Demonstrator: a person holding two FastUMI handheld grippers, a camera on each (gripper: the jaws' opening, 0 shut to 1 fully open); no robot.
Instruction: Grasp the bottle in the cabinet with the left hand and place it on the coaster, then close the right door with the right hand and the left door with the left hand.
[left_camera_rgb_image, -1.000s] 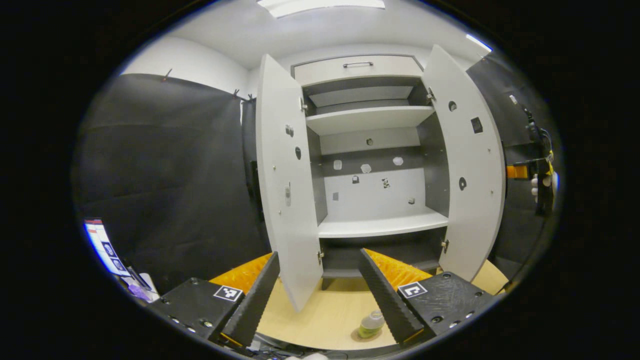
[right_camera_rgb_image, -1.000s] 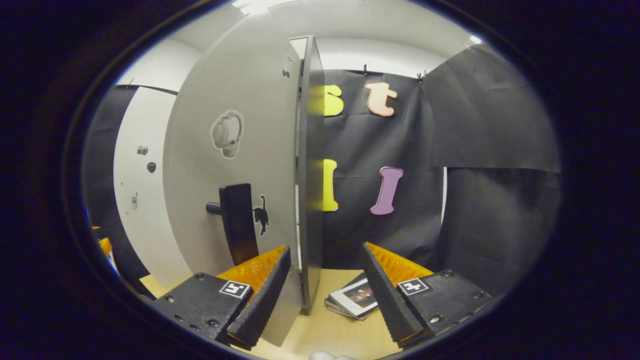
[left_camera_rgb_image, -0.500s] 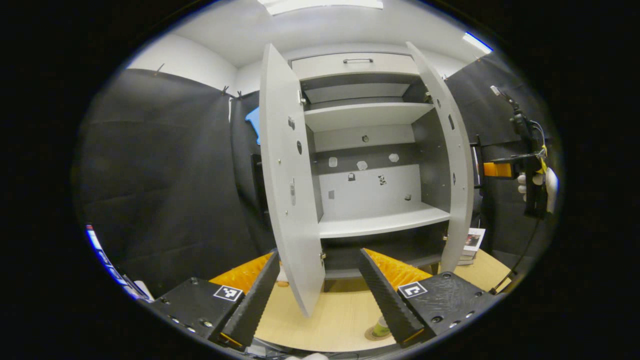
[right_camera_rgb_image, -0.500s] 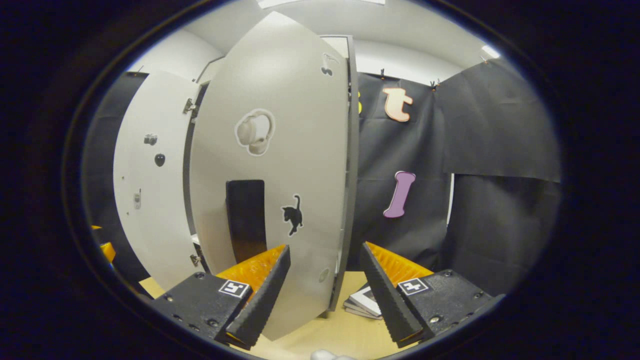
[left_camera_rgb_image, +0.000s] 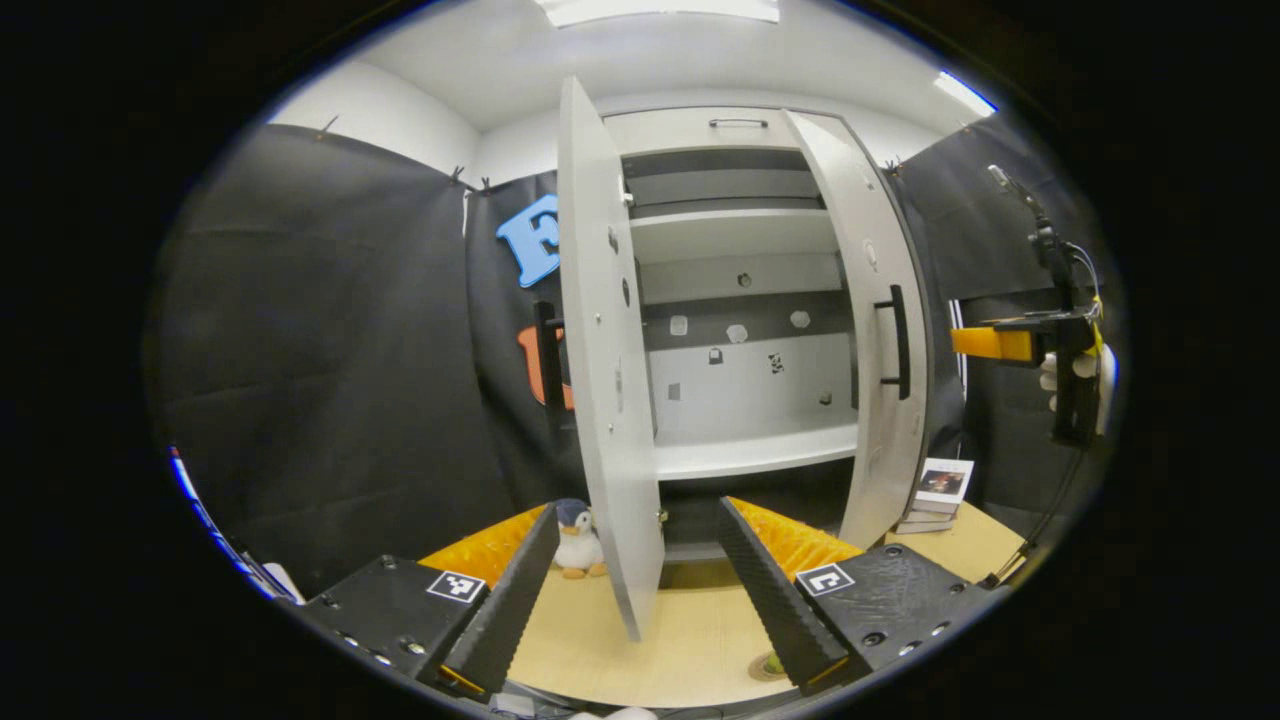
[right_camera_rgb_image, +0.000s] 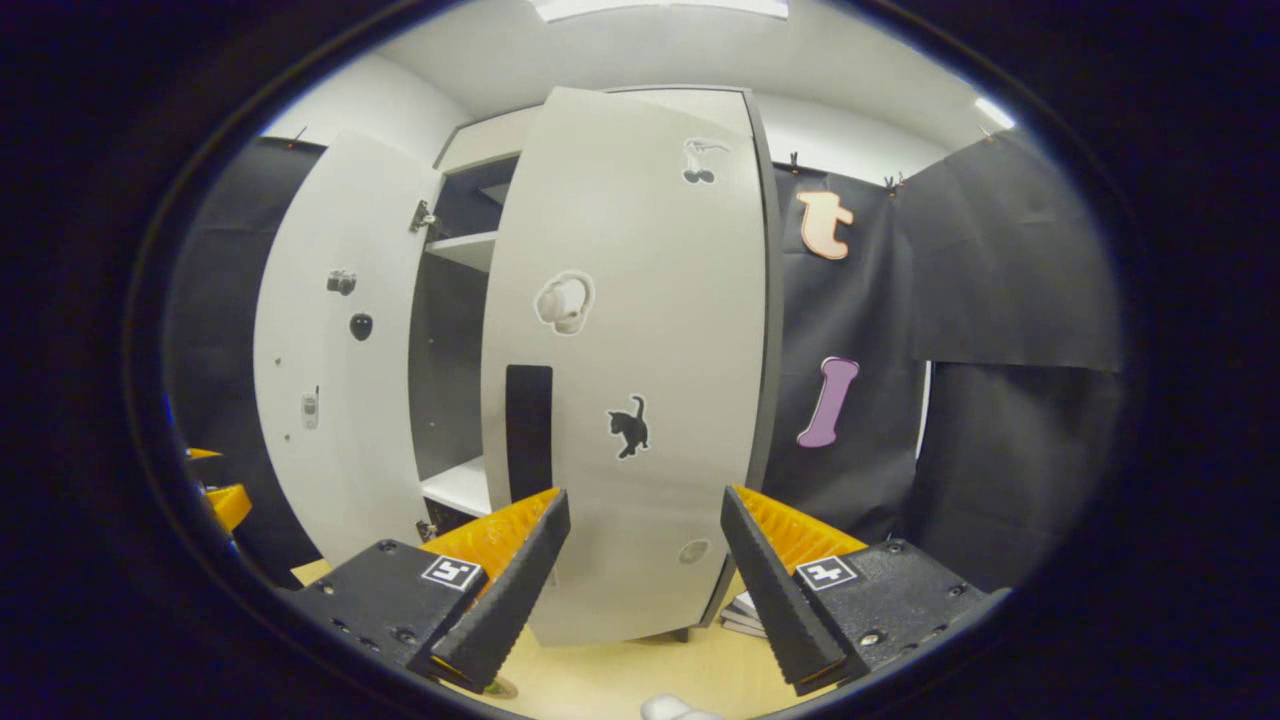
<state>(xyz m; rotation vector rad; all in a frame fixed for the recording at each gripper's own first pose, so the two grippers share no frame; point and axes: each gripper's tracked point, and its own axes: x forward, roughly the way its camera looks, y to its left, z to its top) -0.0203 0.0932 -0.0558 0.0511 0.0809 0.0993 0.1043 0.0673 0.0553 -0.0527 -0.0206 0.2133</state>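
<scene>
In the left gripper view the grey cabinet (left_camera_rgb_image: 745, 455) has its left door (left_camera_rgb_image: 605, 400) wide open, seen edge-on. Its right door (left_camera_rgb_image: 875, 400), with a black handle (left_camera_rgb_image: 898, 335), is swung partway in. Low on the table, the bottle (left_camera_rgb_image: 772, 662) on its coaster peeks out beside my finger. My left gripper (left_camera_rgb_image: 640, 590) is open and holds nothing. My right gripper (left_camera_rgb_image: 1005, 343) hangs beyond the right door in a gloved hand (left_camera_rgb_image: 1075, 370). In the right gripper view the right gripper (right_camera_rgb_image: 640, 590) is open, close before the right door's outer face (right_camera_rgb_image: 630, 330).
A penguin toy (left_camera_rgb_image: 575, 538) stands on the wooden table (left_camera_rgb_image: 690, 640) left of the open left door. A stack of books (left_camera_rgb_image: 935, 490) lies at the right of the cabinet, and the books (right_camera_rgb_image: 745, 612) sit below the right door. Black cloth walls both sides.
The right door has swung from edge-on toward the cabinet front, with the right gripper following behind it. The left gripper's view has drifted, and the penguin has come into sight.
</scene>
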